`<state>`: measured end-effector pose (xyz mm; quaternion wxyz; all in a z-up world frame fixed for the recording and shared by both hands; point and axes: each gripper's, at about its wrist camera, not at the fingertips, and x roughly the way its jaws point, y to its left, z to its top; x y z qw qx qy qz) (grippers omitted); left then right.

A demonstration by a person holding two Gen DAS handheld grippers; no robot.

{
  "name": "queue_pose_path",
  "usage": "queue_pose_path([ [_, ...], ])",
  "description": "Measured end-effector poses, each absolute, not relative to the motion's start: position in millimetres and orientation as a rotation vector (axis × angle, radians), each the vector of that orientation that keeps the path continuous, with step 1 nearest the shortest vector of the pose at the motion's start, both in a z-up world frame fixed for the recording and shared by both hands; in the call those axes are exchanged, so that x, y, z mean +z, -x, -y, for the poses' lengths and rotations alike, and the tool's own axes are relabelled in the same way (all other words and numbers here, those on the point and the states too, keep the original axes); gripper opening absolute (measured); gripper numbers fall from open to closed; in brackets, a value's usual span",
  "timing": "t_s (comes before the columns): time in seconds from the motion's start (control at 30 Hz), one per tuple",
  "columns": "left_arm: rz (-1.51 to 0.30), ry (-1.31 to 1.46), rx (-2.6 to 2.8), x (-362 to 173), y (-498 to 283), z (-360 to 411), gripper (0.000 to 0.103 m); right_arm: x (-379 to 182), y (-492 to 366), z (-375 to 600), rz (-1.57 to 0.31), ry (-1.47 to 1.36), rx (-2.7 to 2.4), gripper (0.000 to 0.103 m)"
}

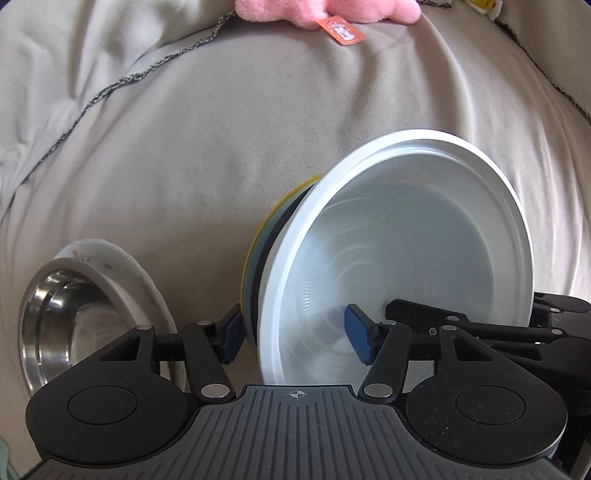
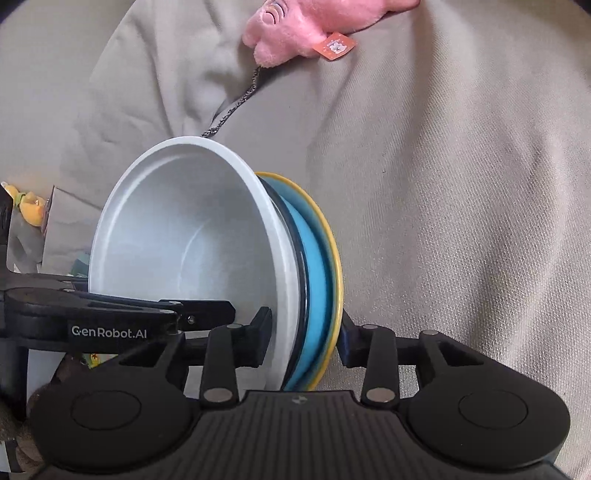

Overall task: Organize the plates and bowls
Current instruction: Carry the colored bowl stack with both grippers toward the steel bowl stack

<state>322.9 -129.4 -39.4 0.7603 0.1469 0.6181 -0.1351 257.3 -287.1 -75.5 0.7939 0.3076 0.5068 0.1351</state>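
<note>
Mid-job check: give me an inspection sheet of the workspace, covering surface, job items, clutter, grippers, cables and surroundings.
Surface: wrinkled beige fabric with a dark braided seam.
Job's things: white bowl stacked on blue plate and yellow plate, held tilted on edge; steel bowl inside a floral white dish apart on the fabric.
Clutter: pink plush toy with orange tag.
Grippers: left hand-held gripper and right hand-held gripper both straddle the stack's rim.
Cables: nothing seen.
Surroundings: small yellow figure at the right-wrist view's left edge.
</note>
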Motion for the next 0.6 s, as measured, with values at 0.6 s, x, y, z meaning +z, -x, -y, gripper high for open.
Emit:
queue_pose_path([
  [0.6, -1.319, -0.357, -0.311, -31, -310, 127, 0.060, -65, -240, 281, -1.026, -0.620, 0.314, 0.043],
])
